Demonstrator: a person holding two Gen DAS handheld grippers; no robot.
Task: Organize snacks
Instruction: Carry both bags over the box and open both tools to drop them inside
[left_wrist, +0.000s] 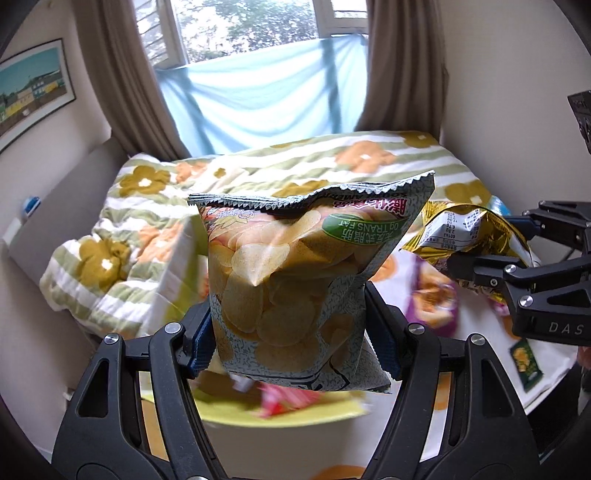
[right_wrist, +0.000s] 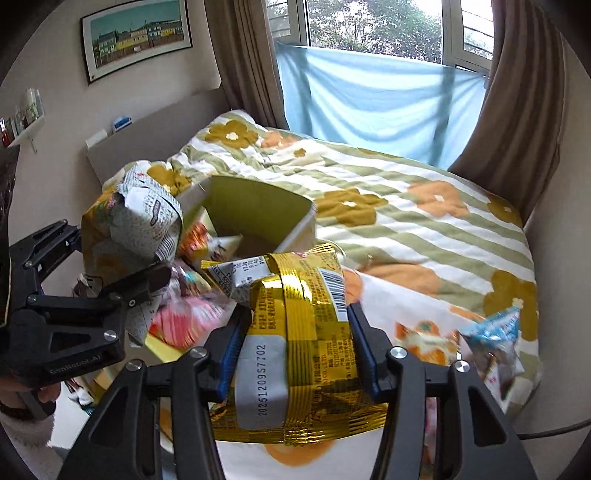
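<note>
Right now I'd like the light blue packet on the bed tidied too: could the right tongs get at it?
Probably not yet: the right tongs are shut on the gold bag. The light blue packet lies uncovered nearby, so the path looks free.

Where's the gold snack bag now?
The gold snack bag is clamped in the right hand-held gripper, lifted above the bed, with the yellow-green box just behind it.

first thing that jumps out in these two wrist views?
The left gripper fills its view with a potato chip bag, clamped between its pads and held up above the floral bedspread. Beside it, the right gripper is shut on a gold foil snack bag. Behind both sits an open yellow-green box on the bed, with loose snack packets around it.
</note>
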